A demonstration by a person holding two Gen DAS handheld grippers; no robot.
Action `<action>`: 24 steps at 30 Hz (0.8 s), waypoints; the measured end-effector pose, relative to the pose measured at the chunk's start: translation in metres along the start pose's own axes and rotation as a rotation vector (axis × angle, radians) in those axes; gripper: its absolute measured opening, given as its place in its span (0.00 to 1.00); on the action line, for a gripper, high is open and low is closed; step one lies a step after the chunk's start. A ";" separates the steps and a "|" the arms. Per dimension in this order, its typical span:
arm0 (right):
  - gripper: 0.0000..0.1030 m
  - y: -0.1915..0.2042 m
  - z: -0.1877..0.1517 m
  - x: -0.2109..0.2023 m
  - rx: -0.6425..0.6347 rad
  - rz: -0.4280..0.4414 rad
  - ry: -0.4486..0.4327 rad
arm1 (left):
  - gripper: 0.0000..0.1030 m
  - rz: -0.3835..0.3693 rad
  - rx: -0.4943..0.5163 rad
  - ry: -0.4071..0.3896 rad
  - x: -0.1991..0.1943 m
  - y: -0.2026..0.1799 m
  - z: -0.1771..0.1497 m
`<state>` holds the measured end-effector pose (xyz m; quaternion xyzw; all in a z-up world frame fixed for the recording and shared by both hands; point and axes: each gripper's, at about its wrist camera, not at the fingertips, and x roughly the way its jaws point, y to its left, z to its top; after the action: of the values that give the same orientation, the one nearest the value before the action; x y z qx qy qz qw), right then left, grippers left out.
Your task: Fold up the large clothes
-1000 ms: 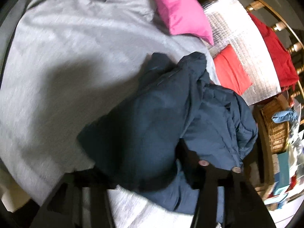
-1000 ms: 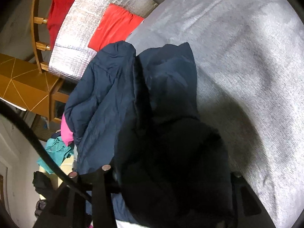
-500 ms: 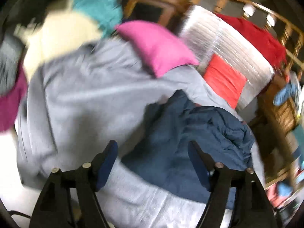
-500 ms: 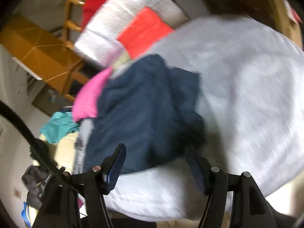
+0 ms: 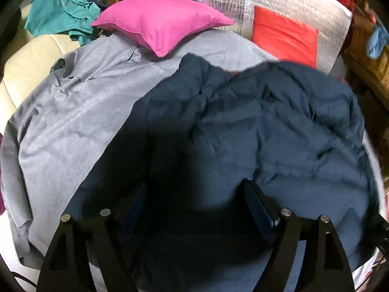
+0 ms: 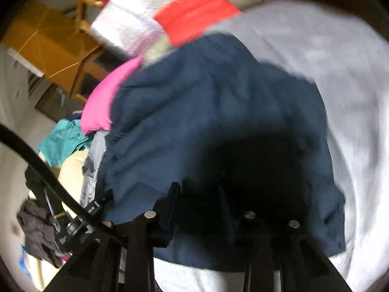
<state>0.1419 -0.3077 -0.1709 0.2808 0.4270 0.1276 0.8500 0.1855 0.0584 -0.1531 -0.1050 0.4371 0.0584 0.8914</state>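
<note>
Navy jacket (image 5: 255, 126), puffy and crumpled, lies bunched on a grey sheet (image 5: 73, 121) that covers the bed. In the left wrist view it fills the middle and the 3 o'clock side of the frame, with the bare grey sheet spreading away toward 9 and 10 o'clock. A pink pillow (image 5: 160, 22) rests on the sheet at 12 o'clock, just beyond the jacket's far edge and apart from it. A red cushion (image 5: 284, 34) leans against a silver quilted panel (image 5: 279, 2) at 1 o'clock. A teal garment (image 5: 58, 17) lies at 11 o'clock, off the sheet, on something cream-coloured.

The left gripper (image 5: 194, 209) hangs low over the near part of the jacket. Its fingers (image 5: 255, 209) are spread wide and opening further, with dark jacket fabric below and between them; the pads do not press on it, so the grip is released.

In the right wrist view, which is motion-blurred, the jacket (image 6: 206, 121) sits at the centre with the sheet (image 6: 340, 85) toward 3 o'clock, the pillow (image 6: 107, 97) at 9 o'clock and the cushion (image 6: 197, 7) at 12 o'clock. The right gripper (image 6: 198, 206) is at the jacket's near edge, its fingers (image 6: 170, 209) closing with dark fabric between them. Deep shadow there hides the pads, so I cannot tell whether they are clenched on the cloth. A black cable (image 6: 48, 177) crosses at 8 o'clock.
</note>
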 end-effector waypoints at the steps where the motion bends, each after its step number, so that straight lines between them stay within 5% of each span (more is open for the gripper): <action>1: 0.35 0.010 0.006 0.000 -0.039 0.003 -0.015 | 0.80 -0.011 -0.032 -0.023 -0.003 0.003 0.003; 4: 0.35 0.040 0.026 0.013 -0.116 0.025 0.005 | 0.80 -0.057 -0.139 -0.059 -0.008 0.016 0.014; 9: 0.35 0.089 0.069 0.060 -0.157 0.083 0.039 | 0.80 0.019 -0.222 -0.052 0.002 0.034 0.029; 17: 0.38 0.066 0.131 0.177 0.093 -0.023 0.098 | 0.80 0.095 -0.298 -0.016 0.025 0.059 0.044; 21: 0.38 0.052 0.128 0.172 0.206 0.065 0.047 | 0.80 0.073 -0.393 0.036 0.033 0.078 0.042; 24: 0.41 0.069 0.121 0.147 0.131 0.060 -0.029 | 0.80 0.078 -0.420 0.024 0.029 0.084 0.039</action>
<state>0.3287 -0.2293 -0.1691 0.3503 0.4134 0.1208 0.8317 0.2164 0.1491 -0.1640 -0.2723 0.4294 0.1813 0.8418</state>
